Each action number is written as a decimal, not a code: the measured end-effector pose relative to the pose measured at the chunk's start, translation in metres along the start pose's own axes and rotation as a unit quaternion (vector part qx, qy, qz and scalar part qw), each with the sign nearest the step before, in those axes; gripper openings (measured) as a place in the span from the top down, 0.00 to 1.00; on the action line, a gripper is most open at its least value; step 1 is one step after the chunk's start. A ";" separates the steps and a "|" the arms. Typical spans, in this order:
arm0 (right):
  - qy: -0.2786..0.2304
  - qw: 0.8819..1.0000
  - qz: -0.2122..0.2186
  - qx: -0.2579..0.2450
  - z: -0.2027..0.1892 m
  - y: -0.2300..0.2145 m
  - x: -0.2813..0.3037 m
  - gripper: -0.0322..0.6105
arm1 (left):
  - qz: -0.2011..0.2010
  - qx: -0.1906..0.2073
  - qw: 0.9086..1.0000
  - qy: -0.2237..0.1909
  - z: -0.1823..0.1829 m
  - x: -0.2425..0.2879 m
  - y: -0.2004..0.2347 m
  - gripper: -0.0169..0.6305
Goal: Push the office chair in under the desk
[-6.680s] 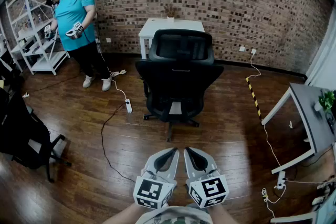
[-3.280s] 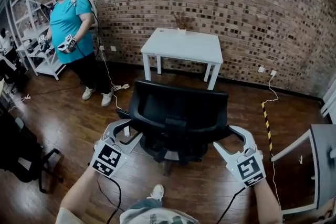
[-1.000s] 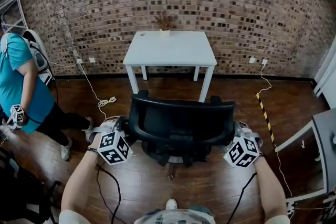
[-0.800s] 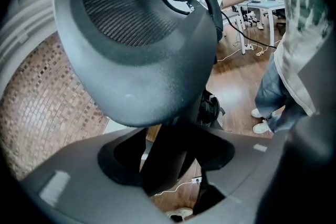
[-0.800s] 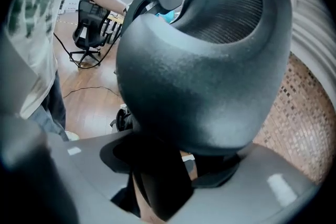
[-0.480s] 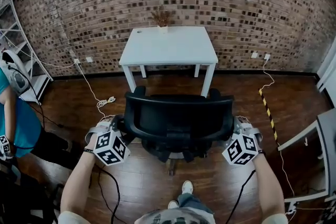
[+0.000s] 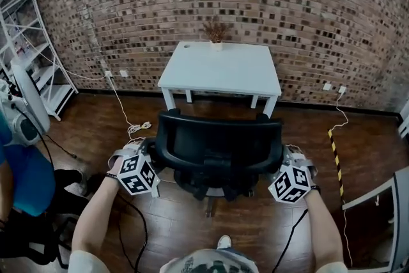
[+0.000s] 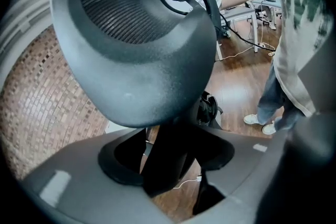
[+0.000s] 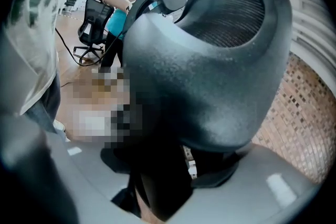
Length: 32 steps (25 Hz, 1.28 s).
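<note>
gripping the office chair (image 7: 217,149) by both backrest edges with left gripper (image 7: 146,151) and right gripper (image 7: 285,153), jaws clamped wide on its frame; parked lower centre, just short of the white desk (image 7: 220,68) at the brick wall (image 7: 307,9).

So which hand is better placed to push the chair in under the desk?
Neither alone. The left gripper and the right gripper clamp opposite edges of the backrest at matching height, and it sits square to the desk. Pushing with both should keep it straight.
</note>
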State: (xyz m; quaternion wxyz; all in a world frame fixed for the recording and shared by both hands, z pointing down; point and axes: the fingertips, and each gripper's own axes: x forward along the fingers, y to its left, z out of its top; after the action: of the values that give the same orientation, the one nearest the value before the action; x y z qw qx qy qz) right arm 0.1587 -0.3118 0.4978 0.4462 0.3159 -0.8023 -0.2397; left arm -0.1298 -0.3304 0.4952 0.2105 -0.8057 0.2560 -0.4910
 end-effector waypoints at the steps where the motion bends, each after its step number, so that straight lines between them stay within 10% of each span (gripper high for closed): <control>1: -0.002 1.000 -0.001 -0.003 0.000 -0.004 0.006 0.53 | 0.001 -0.002 1.000 0.001 -0.002 0.004 0.005 0.54; 32: 0.038 0.999 -0.007 -0.002 -0.002 -0.122 0.141 0.55 | -0.027 0.032 0.999 -0.004 -0.035 0.111 0.149 0.58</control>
State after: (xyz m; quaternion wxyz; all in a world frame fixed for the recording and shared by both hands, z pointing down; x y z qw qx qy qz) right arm 0.1397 -0.4974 0.4975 0.4753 0.3294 -0.7819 -0.2326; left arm -0.1486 -0.5183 0.4980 0.2239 -0.8072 0.2170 -0.5011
